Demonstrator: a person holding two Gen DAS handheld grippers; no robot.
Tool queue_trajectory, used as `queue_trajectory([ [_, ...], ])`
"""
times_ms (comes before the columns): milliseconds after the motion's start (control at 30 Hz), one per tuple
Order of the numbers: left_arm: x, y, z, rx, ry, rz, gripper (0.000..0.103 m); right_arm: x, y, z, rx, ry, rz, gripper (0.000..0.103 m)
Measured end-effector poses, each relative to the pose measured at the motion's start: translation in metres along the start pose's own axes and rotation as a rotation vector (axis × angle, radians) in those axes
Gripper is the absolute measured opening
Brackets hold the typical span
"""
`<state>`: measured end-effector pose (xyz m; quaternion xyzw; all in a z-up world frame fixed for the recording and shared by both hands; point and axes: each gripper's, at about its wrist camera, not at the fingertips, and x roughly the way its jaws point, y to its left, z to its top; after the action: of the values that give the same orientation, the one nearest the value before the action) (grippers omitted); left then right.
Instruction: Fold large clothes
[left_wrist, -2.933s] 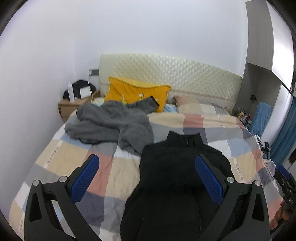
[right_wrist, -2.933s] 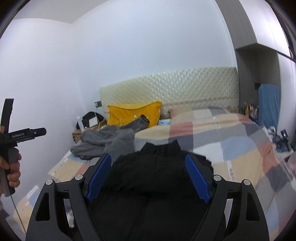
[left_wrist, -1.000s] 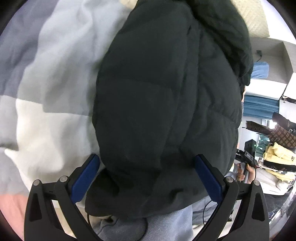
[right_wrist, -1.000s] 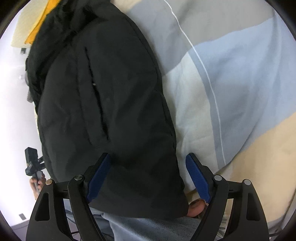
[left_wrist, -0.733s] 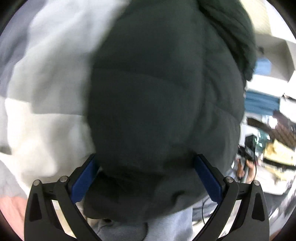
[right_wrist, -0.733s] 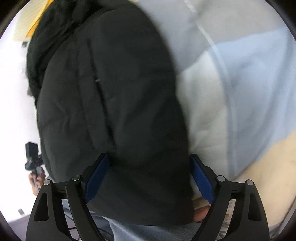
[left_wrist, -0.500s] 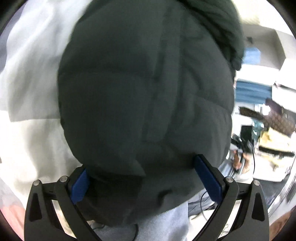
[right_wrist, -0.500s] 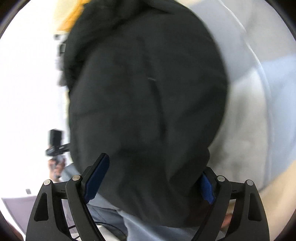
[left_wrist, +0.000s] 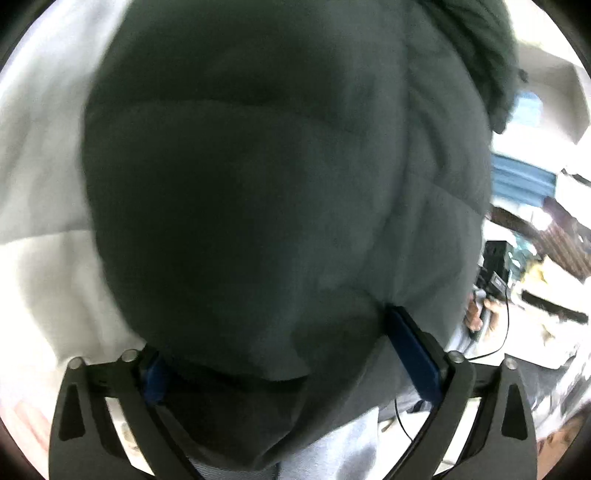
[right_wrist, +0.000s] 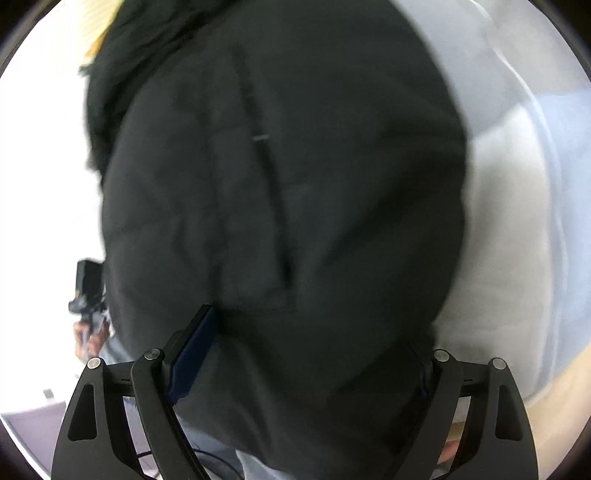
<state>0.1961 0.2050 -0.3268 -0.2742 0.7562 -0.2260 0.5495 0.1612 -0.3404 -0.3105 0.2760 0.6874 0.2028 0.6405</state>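
Observation:
A black puffer jacket (left_wrist: 258, 184) lies on the bed and fills most of both views; in the right wrist view the black puffer jacket (right_wrist: 295, 184) shows a pocket slit. My left gripper (left_wrist: 284, 354) is open, its blue pads wide apart, with the jacket's bottom hem pushed in between them. My right gripper (right_wrist: 310, 354) is open too, straddling the hem's other corner; its right pad is mostly hidden by fabric.
The checked bed cover (left_wrist: 40, 184) shows pale left of the jacket, and the bed cover (right_wrist: 517, 203) shows right of it. The person's grey-blue trousers (left_wrist: 332, 450) are at the bed's edge. Cluttered shelves (left_wrist: 535, 240) stand at the right.
Both grippers have dropped from looking across the bed to the jacket's bottom hem and pushed forward, so the hem now sits between the open pads.

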Motion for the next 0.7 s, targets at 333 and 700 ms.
queue_trajectory([
  [333, -0.004, -0.039, -0.003, 0.17, -0.055, -0.019, 0.056, -0.011, 0.046, -0.009, -0.157, -0.251, 0.241, 0.075],
  [700, 0.002, -0.061, 0.003, 0.202, -0.174, 0.021, 0.023, -0.008, 0.035, -0.018, -0.132, -0.376, 0.236, 0.074],
])
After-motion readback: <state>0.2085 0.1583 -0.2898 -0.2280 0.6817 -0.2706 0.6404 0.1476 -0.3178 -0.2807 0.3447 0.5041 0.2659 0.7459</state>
